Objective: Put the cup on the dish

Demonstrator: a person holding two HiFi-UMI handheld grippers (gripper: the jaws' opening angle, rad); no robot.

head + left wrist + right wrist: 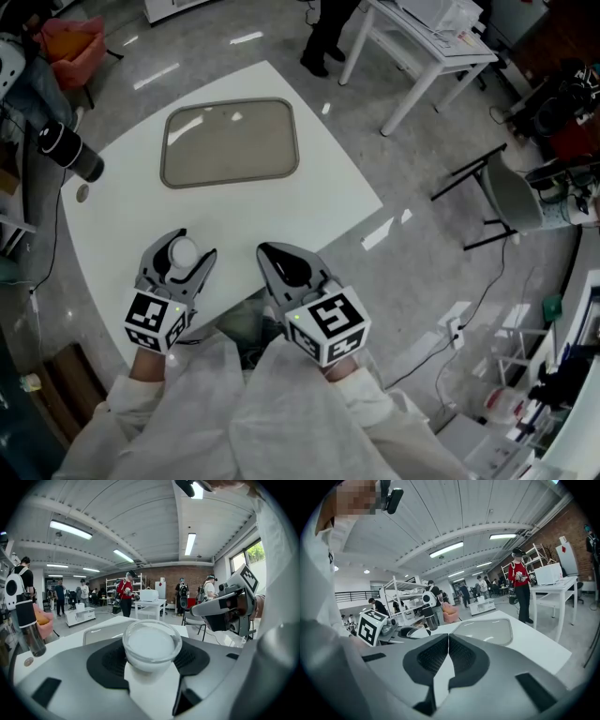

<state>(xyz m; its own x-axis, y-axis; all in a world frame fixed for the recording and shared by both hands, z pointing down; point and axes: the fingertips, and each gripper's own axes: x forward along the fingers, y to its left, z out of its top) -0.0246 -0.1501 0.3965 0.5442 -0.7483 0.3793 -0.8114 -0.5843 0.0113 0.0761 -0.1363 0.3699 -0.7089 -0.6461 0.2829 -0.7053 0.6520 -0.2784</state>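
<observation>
White table point(328, 187): the work surface, mostly bare, nothing lying between you and the target.

Dish point(230, 141): a grey-rimmed rectangular tray on the far half of the table, at 12 o'clock from your hands. It's empty, so placement isn't done.

Left gripper point(187, 246): low over the near edge of the table at 7 o'clock, clamped on the cup point(151, 644). The cup is a small clear one, upright, mouth up, seated between the dark pads. The grip looks square in the left gripper view, and I can't tell whether the cup's base is touching the table.

Right gripper point(272, 253): just beside the left at 5 o'clock, jaws pressed together on nothing. The right gripper view shows only table through the slit.

Progress: I'd say the grasp is made, and the carry and set-down are left. Take the cup forward toward 12 o'clock, lower it inside the rim, then let go.

Obstacles: a black flask point(70, 152) stands at the table's left edge, 10 o'clock from your hands. A small round disc point(82, 192) lies just beside it. Both are well off a straight path to the dish. Keep the right gripper back so it doesn't clip the cup.
</observation>
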